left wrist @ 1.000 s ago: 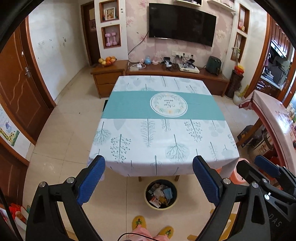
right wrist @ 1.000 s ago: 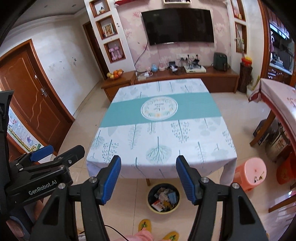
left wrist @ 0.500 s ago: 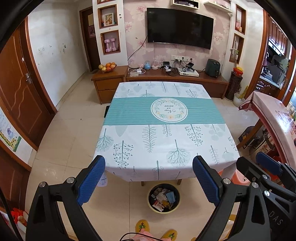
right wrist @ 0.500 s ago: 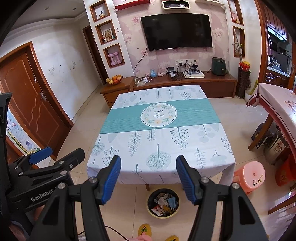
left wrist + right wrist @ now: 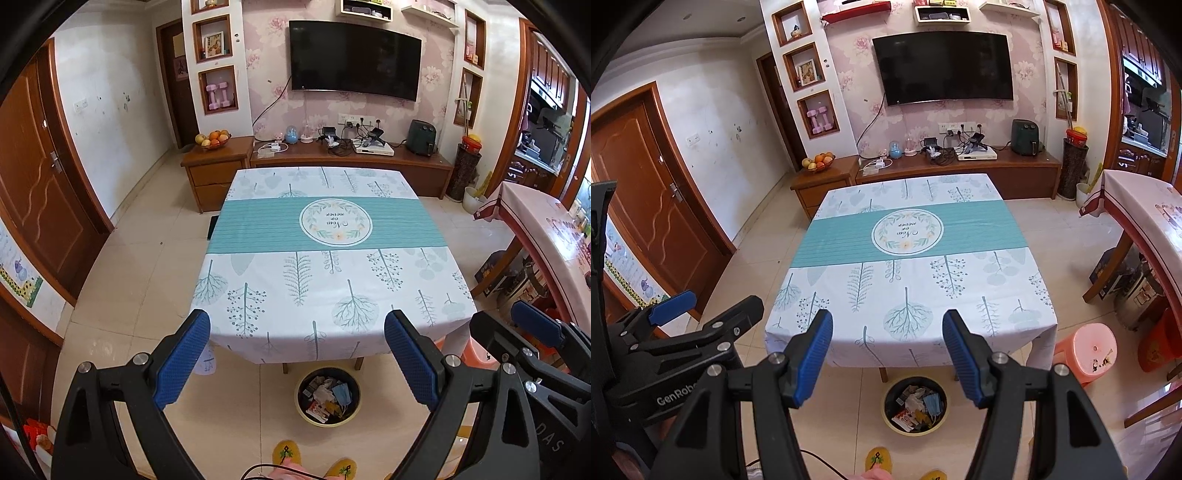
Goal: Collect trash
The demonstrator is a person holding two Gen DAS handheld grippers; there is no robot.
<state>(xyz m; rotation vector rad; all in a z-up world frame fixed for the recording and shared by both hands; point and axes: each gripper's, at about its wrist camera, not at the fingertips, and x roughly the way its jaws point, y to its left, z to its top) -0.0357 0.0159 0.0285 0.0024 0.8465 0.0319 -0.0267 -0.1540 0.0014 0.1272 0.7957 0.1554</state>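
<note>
We noted the trash bin (image 5: 328, 397): round, black inside, yellow rim, full of wrappers and paper, on the floor at 6 o'clock under the table (image 5: 332, 295) edge. Left gripper (image 5: 297, 354) and right gripper (image 5: 886, 356) angled downward, both spread wide, grasping nothing.

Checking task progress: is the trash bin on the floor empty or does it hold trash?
It holds trash: the bin stands upright with wrappers and paper scraps visible inside.
</note>
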